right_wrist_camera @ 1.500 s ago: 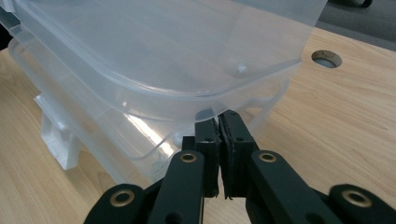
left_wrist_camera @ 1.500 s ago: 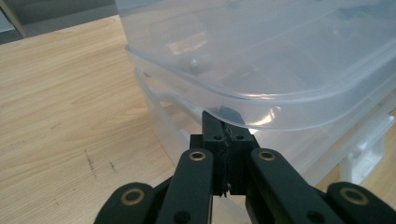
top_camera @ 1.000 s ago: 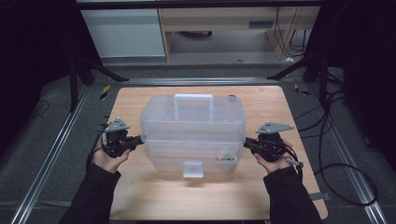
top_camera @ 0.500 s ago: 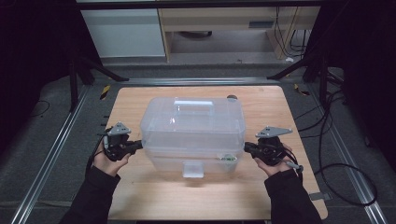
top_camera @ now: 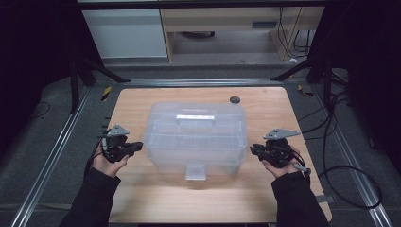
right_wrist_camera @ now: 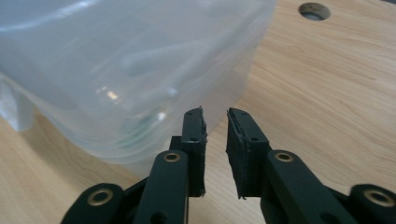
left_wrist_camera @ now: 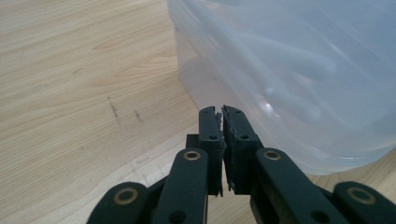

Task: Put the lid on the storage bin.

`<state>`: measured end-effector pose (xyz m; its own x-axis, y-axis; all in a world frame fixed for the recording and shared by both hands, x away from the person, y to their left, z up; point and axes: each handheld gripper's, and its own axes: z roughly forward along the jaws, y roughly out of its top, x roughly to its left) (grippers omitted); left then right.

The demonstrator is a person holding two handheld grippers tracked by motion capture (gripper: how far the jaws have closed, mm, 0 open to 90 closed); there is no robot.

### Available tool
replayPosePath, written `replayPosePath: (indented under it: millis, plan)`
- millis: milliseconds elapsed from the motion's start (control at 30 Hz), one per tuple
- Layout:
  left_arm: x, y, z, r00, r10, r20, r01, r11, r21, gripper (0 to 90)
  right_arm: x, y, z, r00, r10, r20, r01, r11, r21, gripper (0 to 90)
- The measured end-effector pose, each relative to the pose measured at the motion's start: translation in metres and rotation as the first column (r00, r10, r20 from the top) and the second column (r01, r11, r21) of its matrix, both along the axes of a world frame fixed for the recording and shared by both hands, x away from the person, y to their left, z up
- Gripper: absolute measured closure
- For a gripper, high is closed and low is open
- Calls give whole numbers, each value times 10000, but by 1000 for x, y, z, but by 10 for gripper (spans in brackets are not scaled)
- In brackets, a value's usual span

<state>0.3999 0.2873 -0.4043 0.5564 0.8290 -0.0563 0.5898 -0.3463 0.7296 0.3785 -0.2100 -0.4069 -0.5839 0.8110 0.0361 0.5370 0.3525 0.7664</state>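
Observation:
A clear plastic storage box (top_camera: 196,137) with a lid, a top handle and a front latch (top_camera: 195,172) stands on the wooden table (top_camera: 142,198). My left gripper (top_camera: 138,145) sits just off the box's left side. In the left gripper view its jaws (left_wrist_camera: 222,112) have just opened a hairline, stay all but shut and hold nothing, and the box wall (left_wrist_camera: 289,70) is close beyond them. My right gripper (top_camera: 253,150) is beside the box's right side. Its jaws (right_wrist_camera: 215,114) have just been opening and stand apart with nothing between them, next to the box (right_wrist_camera: 116,70).
A dark round hole (top_camera: 234,99) lies in the tabletop behind the box, also in the right gripper view (right_wrist_camera: 314,10). Metal rails (top_camera: 56,156) run along both sides of the table. Cables (top_camera: 350,175) trail on the floor at the right.
The box has come down and settled flat on the table. Both grippers have come off its sides and drawn back slightly, the right jaws parting visibly.

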Motion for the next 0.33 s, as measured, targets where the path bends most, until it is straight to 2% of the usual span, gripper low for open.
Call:
replayPosePath:
  millis: [100, 200, 267, 333]
  plan:
    - [2, 8, -2, 9996, 297, 13, -297, 9995, -104, 829, 2, -8, -2, 9997, -250, 83, 251, 9997, -71, 715]
    - [5, 15, -5, 9987, 505, -16, -505, 9985, -224, 786, 5, -18, -7, 9979, -641, 127, 642, 9979, -87, 630]
    - [7, 17, -8, 9983, 583, -30, -583, 9982, -169, 745, 8, -24, -11, 9939, -1074, 252, 1079, 9940, -190, 534]
    - [9, 19, -12, 9976, 687, -20, -686, 9976, 87, 692, 10, -30, -16, 9895, -1382, 412, 1397, 9895, -363, 448]
